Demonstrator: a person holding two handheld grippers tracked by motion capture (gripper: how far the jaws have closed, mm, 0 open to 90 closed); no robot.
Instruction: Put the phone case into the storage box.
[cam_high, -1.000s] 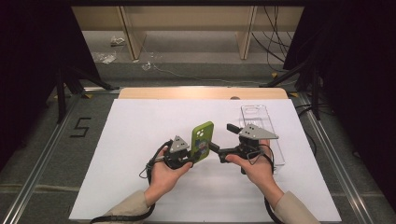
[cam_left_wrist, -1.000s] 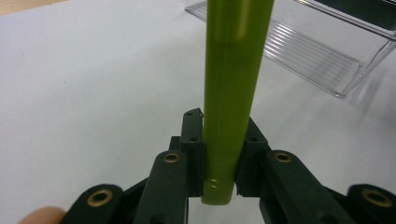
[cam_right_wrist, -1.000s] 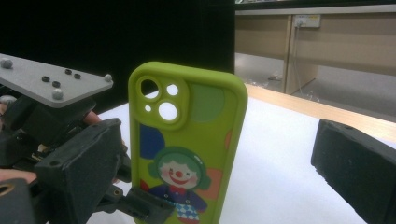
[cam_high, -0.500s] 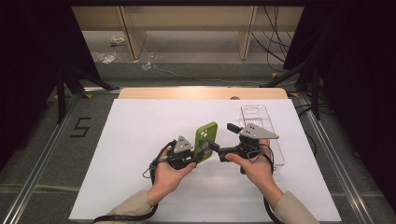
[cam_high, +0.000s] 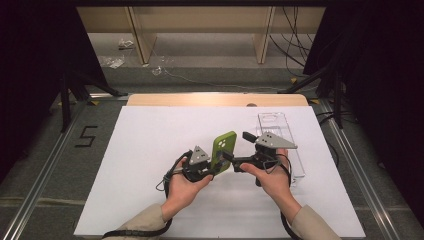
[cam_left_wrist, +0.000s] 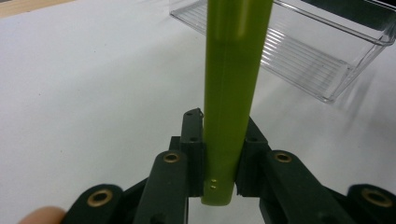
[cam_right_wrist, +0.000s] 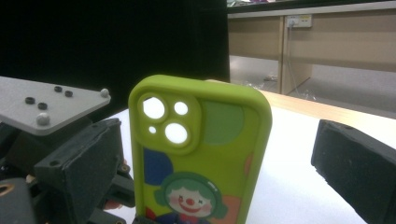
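The white mat (cam_high: 150, 150) is bare and wide on the left and far side. On the right, a clear plastic tray (cam_high: 280, 135) blocks the way. The green phone case (cam_high: 223, 150) stands upright between both grippers.

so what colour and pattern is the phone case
Lime green with a cartoon clown face and coloured patches; the phone case shows best in the right gripper view.

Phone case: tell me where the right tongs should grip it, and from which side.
Grip the free upper half of the phone case, coming in from the right. It stands upright, thin edge clamped low by the left tongs, so its flat faces suit a pinch. The right tongs sit open beside it.
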